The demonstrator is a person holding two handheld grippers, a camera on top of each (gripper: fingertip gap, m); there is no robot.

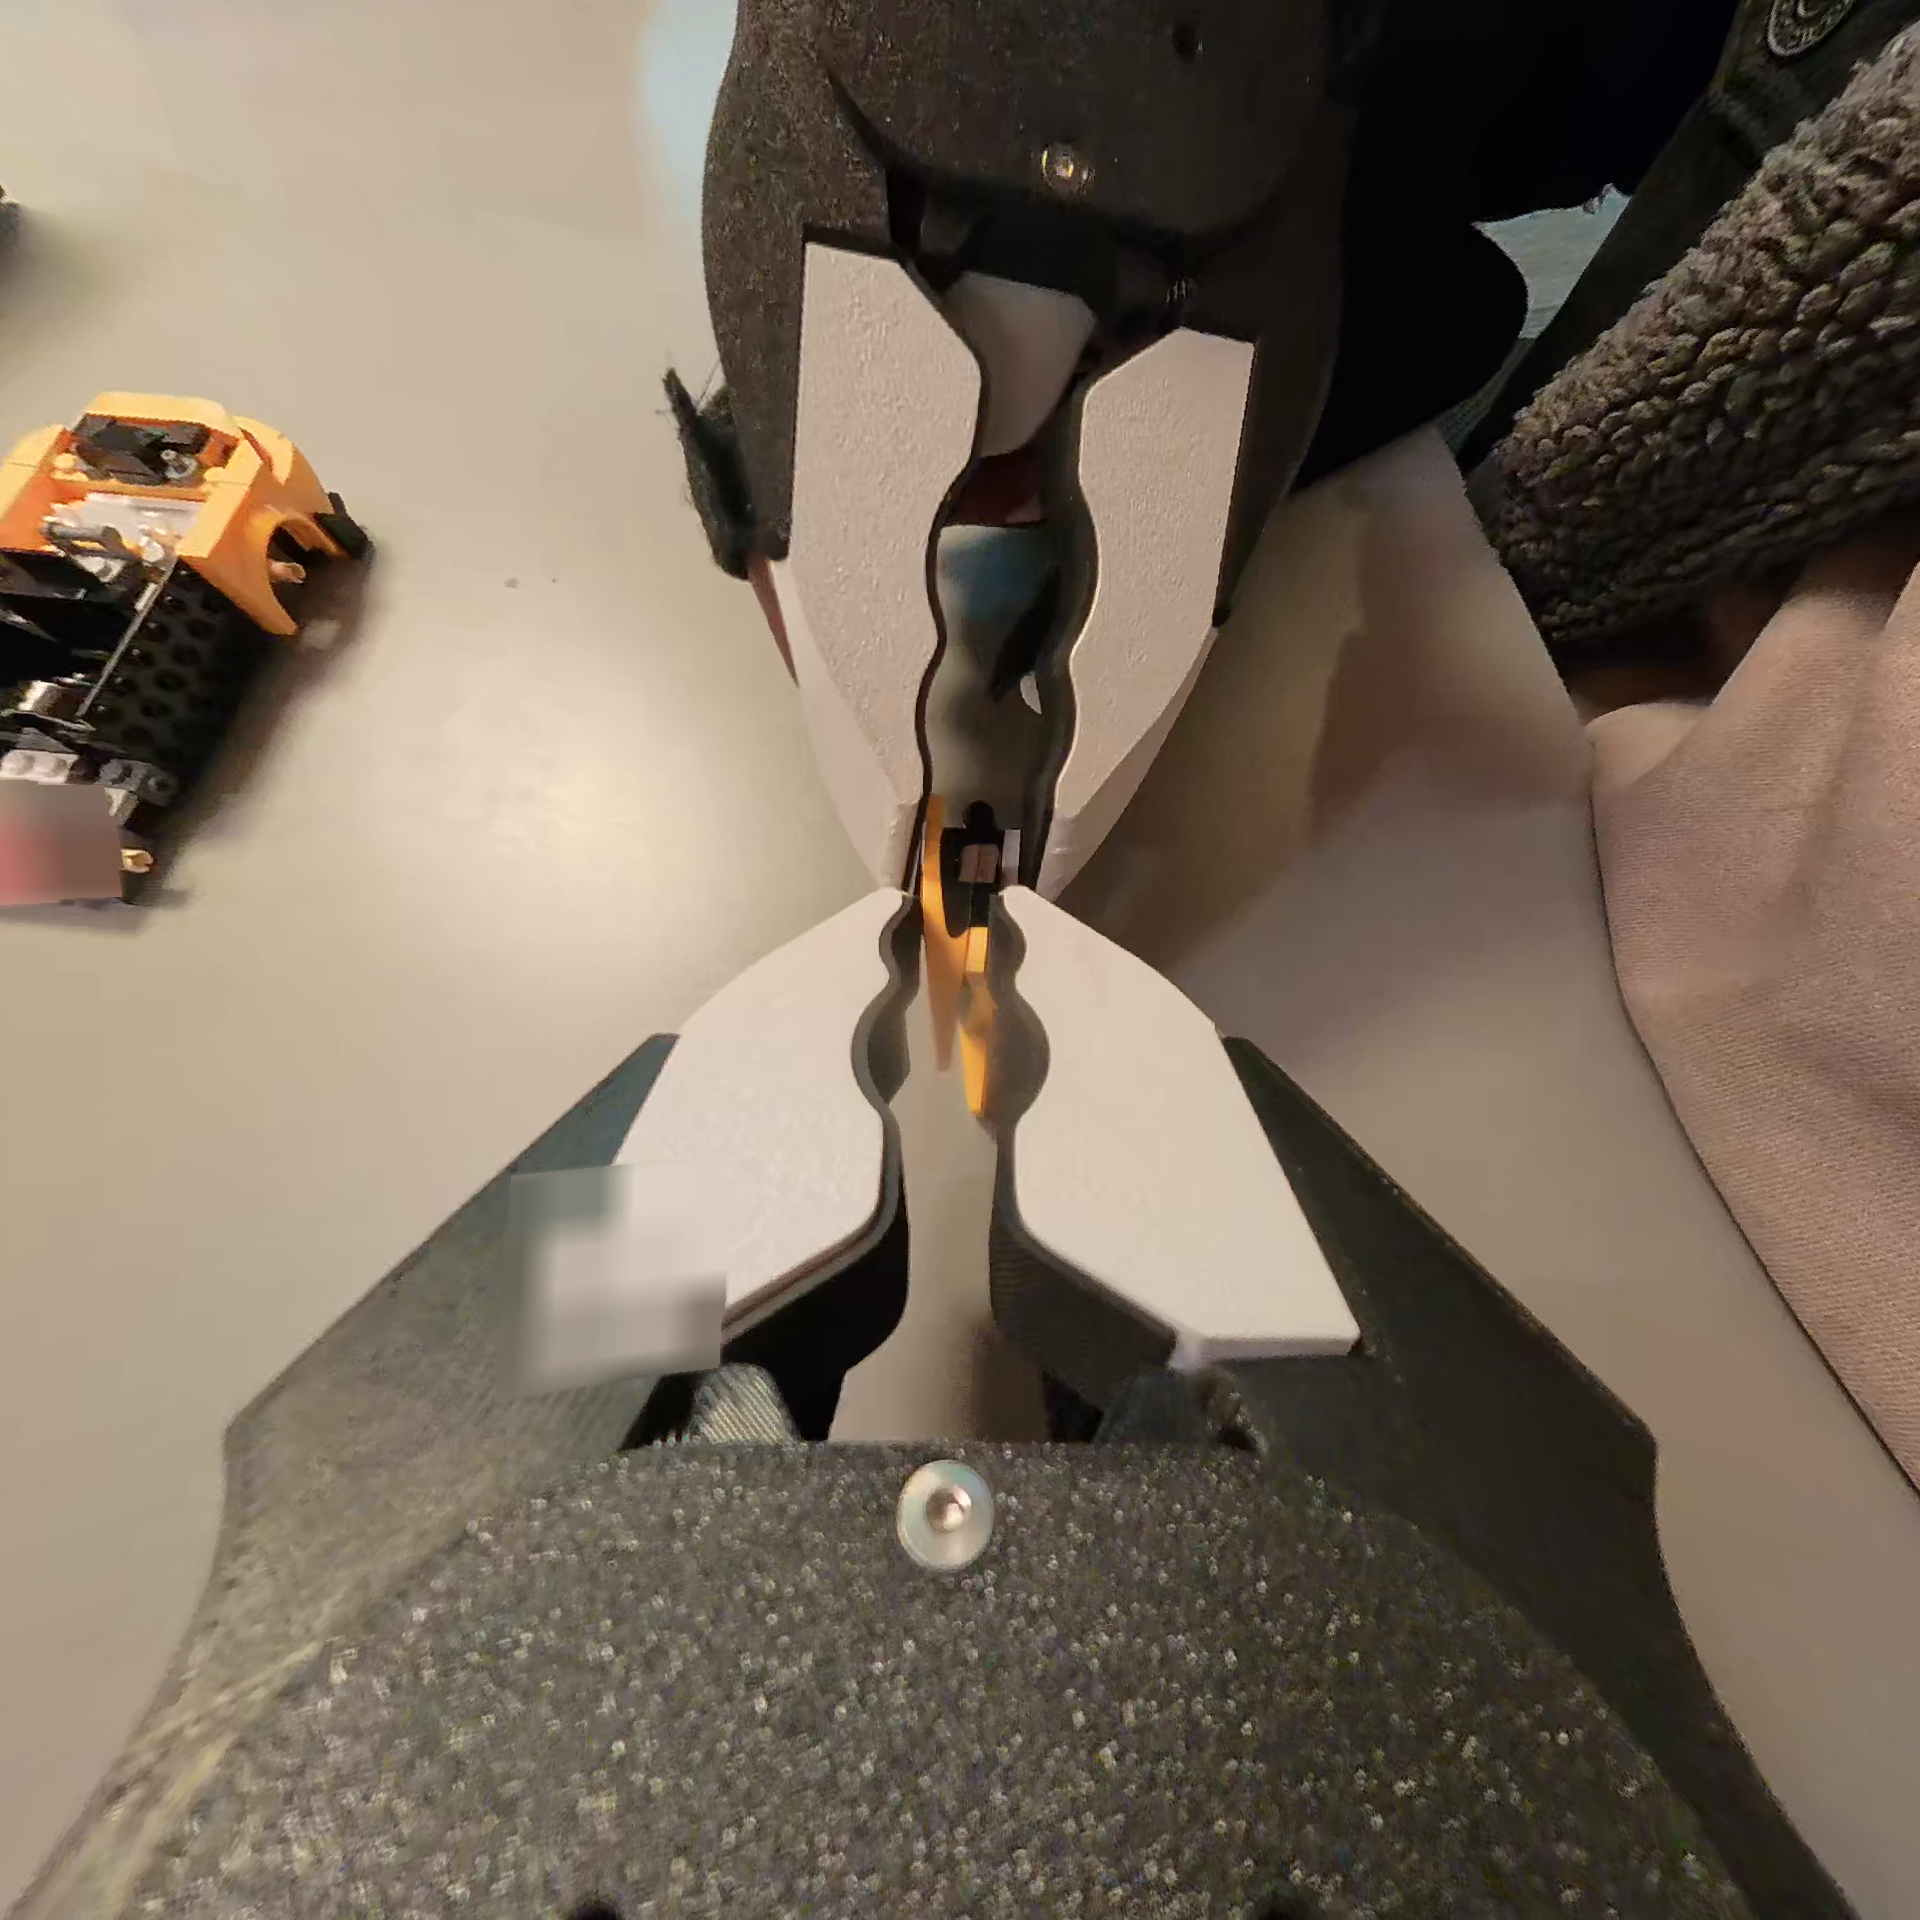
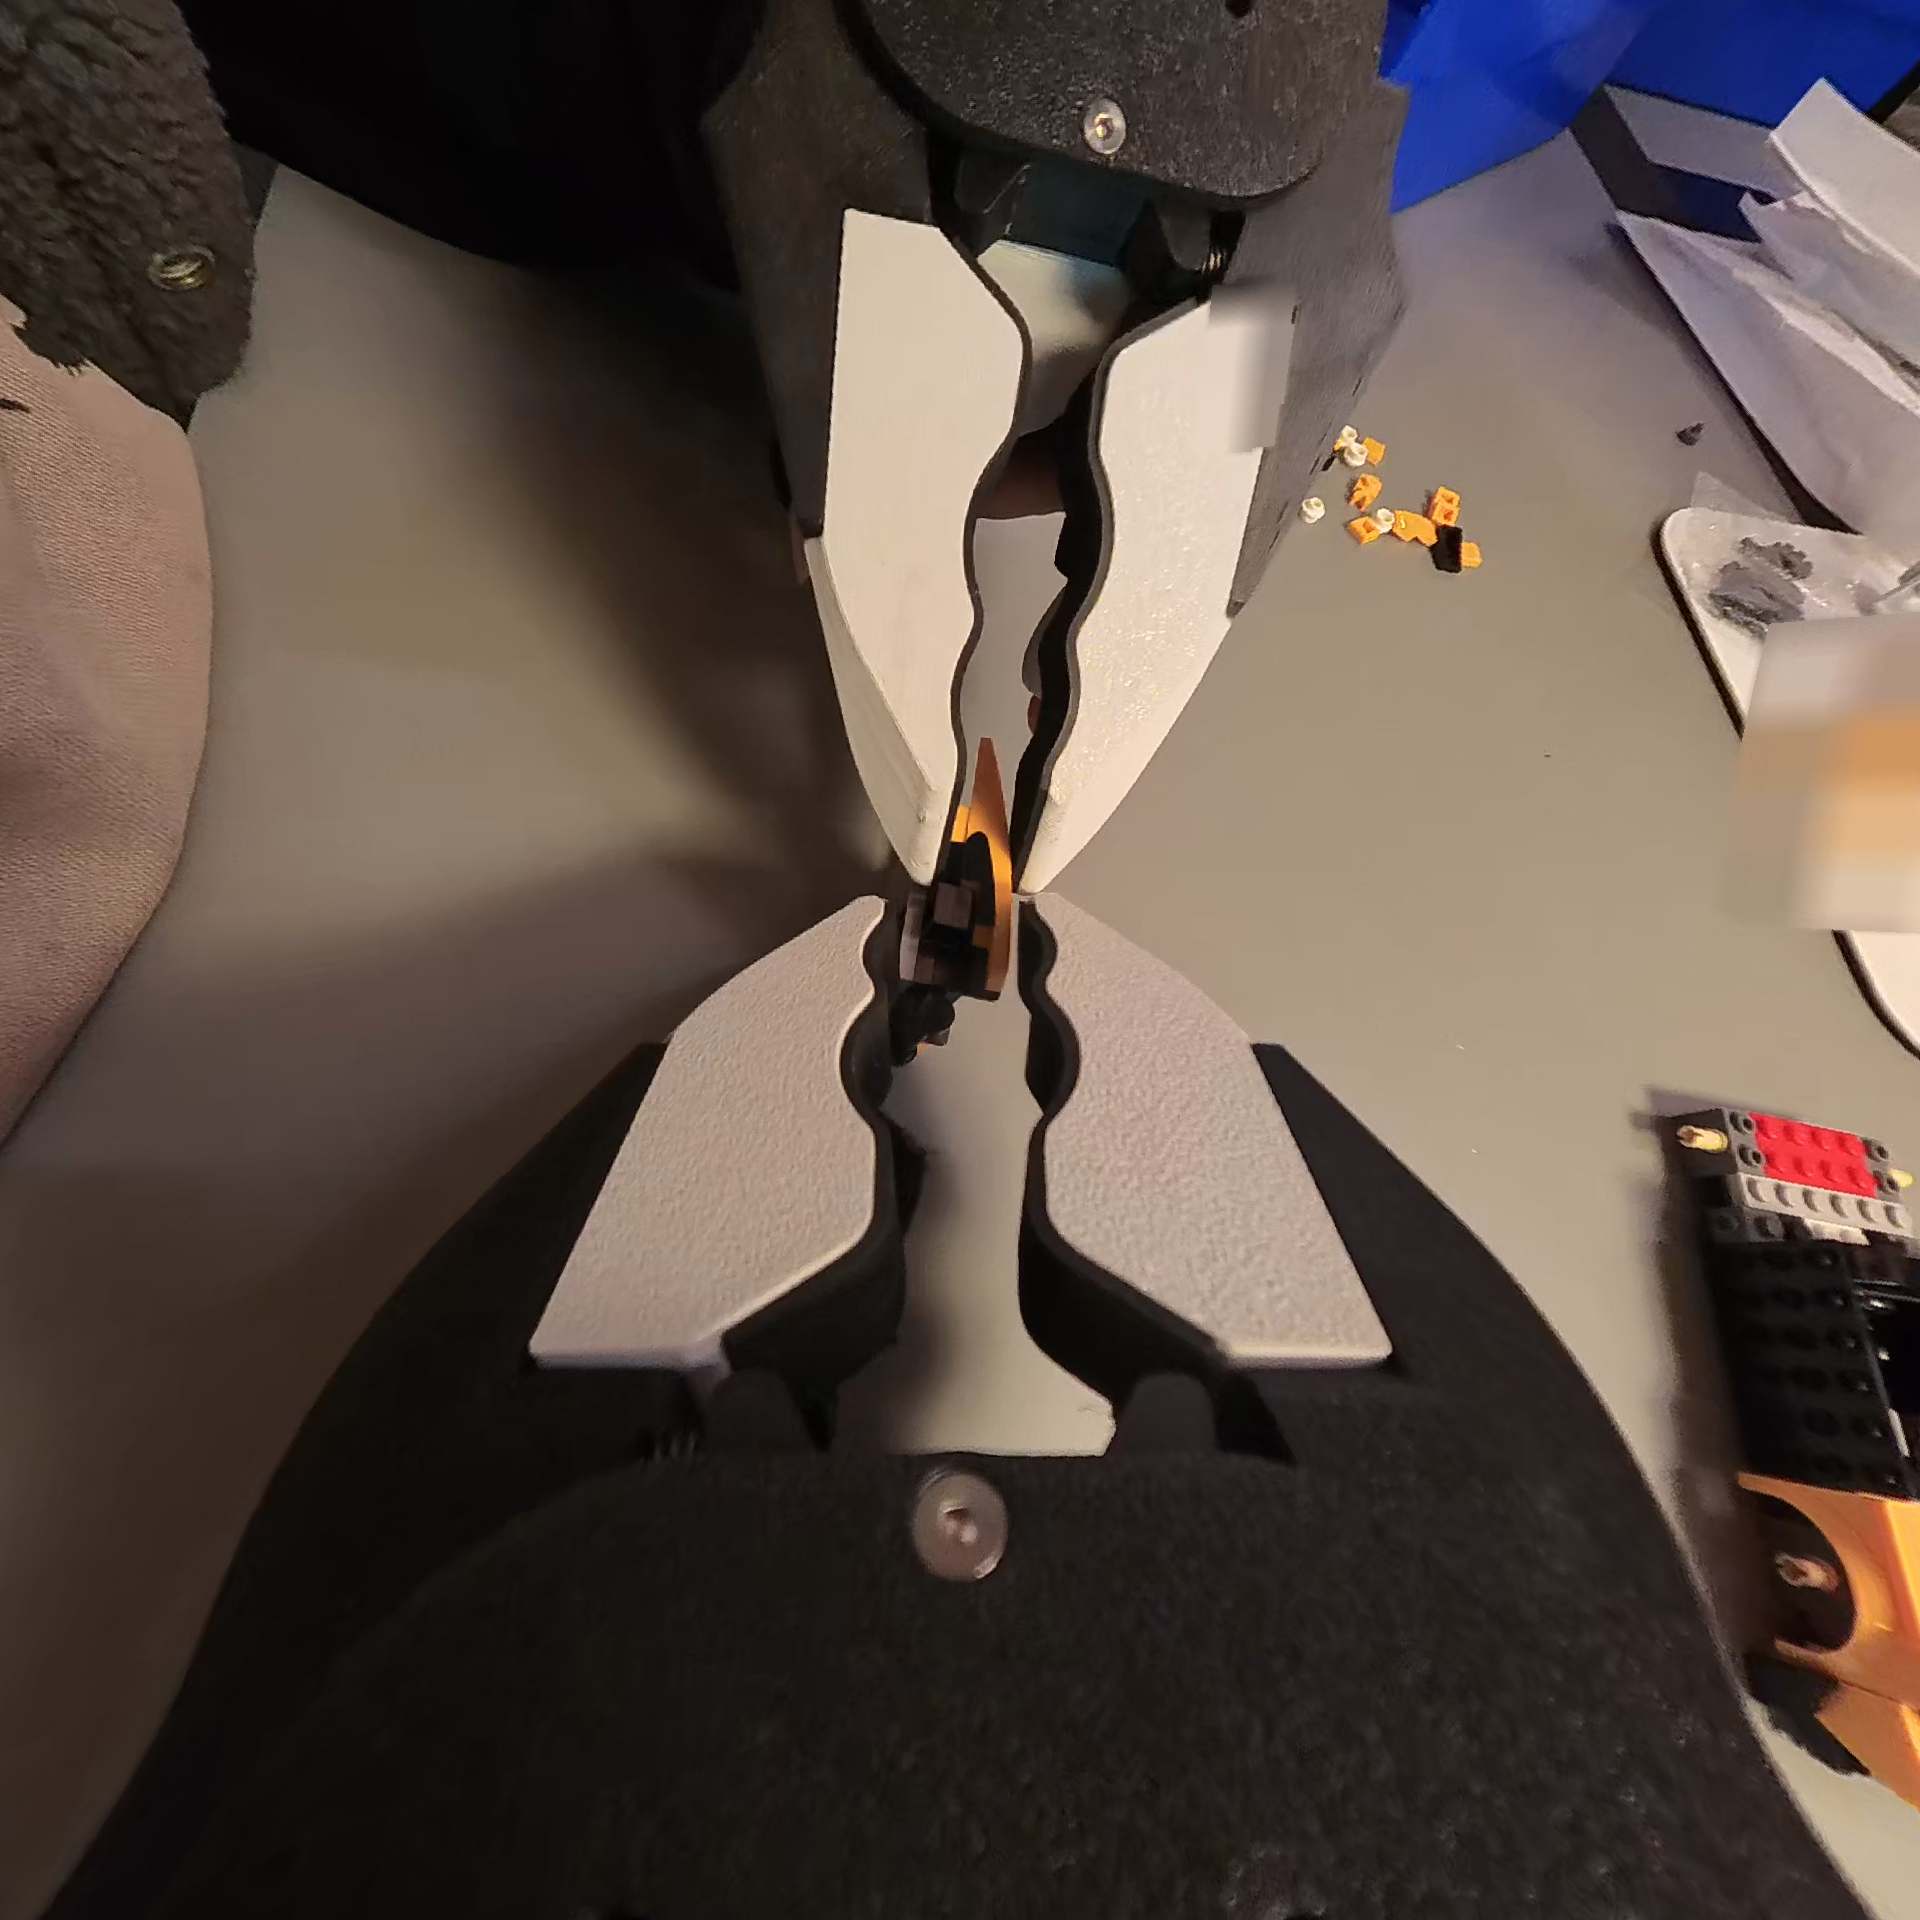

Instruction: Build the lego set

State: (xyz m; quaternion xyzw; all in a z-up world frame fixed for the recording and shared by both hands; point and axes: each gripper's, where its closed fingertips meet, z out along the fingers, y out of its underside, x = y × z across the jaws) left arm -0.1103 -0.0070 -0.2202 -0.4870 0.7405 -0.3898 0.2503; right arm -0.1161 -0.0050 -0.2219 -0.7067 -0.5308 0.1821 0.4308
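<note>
Grey tabletop (image 2: 520,644) carries everything, and it is kept bare in the middle so the two tools can meet above it without knocking anything.

On the right of the right wrist view lies the half-built model (image 2: 1808,1309), a black studded chassis with red bricks at its far end and an orange body shell at its near end. It sits well apart from the tools, parked flat so the next sub-assembly can be brought back to it. White paper sheets (image 2: 1808,281) and a blue container (image 2: 1486,94) crowd the far right corner. Near them a loose pile of spare pieces (image 2: 1392,509), orange, white and black, waits within easy reach.

Nose to nose in mid-frame, the right gripper (image 2: 956,940) and the left gripper (image 1: 951,935) face each other, tips almost touching. Each has its jaws pressed nearly together, pinching its own end of a small joint piece. The left one nips a thin orange curved plate (image 1: 961,997) edge-on; the right one nips a small black block (image 2: 940,935) that sits against that plate. Opposed grips like this let one tool brace while the other pushes the studs home. Whether the two parts are already fully seated is hard to judge, since the fingers hide the joint.
</note>
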